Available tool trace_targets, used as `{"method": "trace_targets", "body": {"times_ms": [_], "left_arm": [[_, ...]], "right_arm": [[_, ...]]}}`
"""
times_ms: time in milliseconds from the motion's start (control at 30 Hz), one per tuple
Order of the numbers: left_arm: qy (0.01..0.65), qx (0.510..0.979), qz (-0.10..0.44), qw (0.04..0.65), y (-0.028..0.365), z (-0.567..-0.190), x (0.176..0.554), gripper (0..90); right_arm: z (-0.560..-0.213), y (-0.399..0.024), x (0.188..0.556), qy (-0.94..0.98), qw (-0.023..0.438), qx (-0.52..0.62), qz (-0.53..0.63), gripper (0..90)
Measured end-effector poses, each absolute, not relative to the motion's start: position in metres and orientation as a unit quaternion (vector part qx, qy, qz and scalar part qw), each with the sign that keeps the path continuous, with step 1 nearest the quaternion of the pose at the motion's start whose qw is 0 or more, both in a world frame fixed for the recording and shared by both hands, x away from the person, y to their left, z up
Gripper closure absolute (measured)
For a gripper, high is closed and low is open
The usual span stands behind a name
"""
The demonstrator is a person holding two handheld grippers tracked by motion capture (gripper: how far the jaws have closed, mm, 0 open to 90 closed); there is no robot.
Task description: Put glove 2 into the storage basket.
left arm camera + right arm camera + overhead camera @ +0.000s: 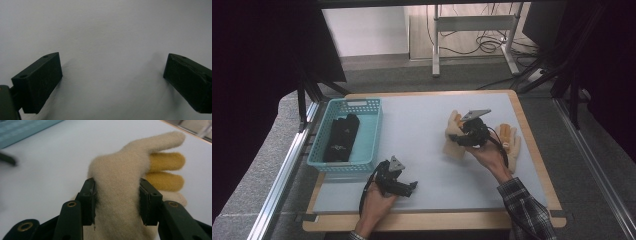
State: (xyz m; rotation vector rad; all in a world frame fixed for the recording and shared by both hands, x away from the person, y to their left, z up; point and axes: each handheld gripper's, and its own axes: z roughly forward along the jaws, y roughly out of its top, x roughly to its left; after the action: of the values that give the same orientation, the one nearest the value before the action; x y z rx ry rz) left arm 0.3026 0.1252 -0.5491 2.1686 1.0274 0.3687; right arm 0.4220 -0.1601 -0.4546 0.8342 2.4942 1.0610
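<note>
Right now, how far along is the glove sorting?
Done: dark gloves already lie in the basket. In hand: the right gripper is clamped on a cream glove. Left: a second cream glove lies on the table; the left gripper rests open, holding nothing.

Both grippers are black. The left gripper [412,187] carries a small grey three-cornered plate on top and a black cable looping back along the hand behind it. Seen along its own jaws, its two pads are plain dark blocks, each with small round holes in the upper face. The right gripper [453,138] bears a larger grey plate of the same shape above its body. Behind its ribbed pads, brass-ringed pivot holes mark the dark green-black linkage arms. The sleeve [524,207] behind the right gripper is dark plaid.
</note>
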Motion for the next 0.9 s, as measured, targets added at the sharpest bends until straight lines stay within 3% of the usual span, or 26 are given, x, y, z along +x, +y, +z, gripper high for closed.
{"method": "trace_targets", "body": {"times_ms": [267,400,433,567,800,900], "left_arm": [[0.397,0.836,0.144,0.350,0.125,-0.549,0.303,2.3],[0.397,0.836,0.143,0.351,0.125,-0.549,0.303,2.3],[0.396,0.837,0.143,0.350,0.125,-0.549,0.303,2.3],[0.396,0.837,0.143,0.350,0.125,-0.549,0.303,2.3],[0.397,0.836,0.143,0.350,0.125,-0.549,0.303,2.3],[0.396,0.837,0.143,0.350,0.125,-0.549,0.303,2.3]], "right_arm": [[-0.466,-0.139,0.374,0.902,0.109,0.215,0.358,51.7],[-0.485,-0.134,0.371,0.908,0.109,0.217,0.340,47.4],[-0.496,-0.133,0.372,0.909,0.089,0.225,0.339,41.3],[-0.499,-0.137,0.374,0.902,0.097,0.234,0.350,37.5],[-0.491,-0.155,0.380,0.887,0.111,0.262,0.364,38.3],[-0.491,-0.168,0.385,0.878,0.116,0.283,0.367,44.8]]}}
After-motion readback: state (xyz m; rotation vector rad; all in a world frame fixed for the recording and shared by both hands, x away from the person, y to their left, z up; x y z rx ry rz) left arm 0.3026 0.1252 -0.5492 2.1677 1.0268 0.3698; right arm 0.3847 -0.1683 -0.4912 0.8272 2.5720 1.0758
